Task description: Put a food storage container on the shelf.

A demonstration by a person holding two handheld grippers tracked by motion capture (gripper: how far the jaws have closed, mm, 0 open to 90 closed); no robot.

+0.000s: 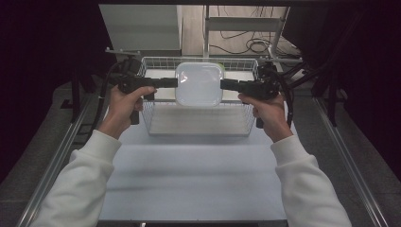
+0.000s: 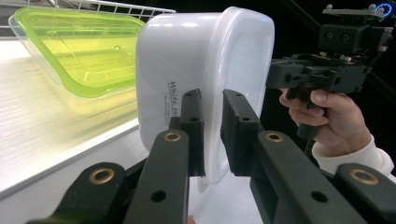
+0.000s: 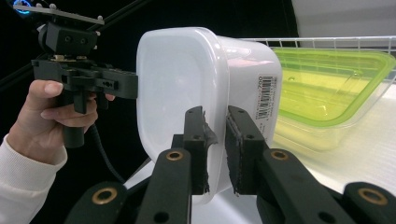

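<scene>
I am holding a white plastic container (image 1: 199, 84) in the air between my two tongs, above a wire basket (image 1: 198, 130) that is sitting at the far end of the pale table (image 1: 189, 179). My left gripper (image 1: 171, 82) is clamping the container's rim at its nine o'clock edge, and my right gripper (image 1: 226, 84) is clamping the rim at its three o'clock edge; both pairs of jaws are pinching the thin lip of the tub. In the left gripper view, the black pads are squeezing the rim of the white plastic container (image 2: 205, 88), with my right hand (image 2: 329, 116) and its tool showing beyond at two o'clock. In the right gripper view, the pads are gripping the opposite rim of the white plastic container (image 3: 187, 93), a barcode label (image 3: 264, 105) is showing on the tub's side, and my left hand (image 3: 51, 116) is holding its tool at nine o'clock. A clear green container (image 2: 79, 49) is lying on the basket's floor beside the lifted tub, just past it; it is also appearing in the right gripper view as the clear green container (image 3: 327, 79) at three o'clock. The basket's wire walls are standing around and beneath the tub. Loose cables (image 1: 255, 45) are lying on the floor beyond the table at twelve o'clock.
</scene>
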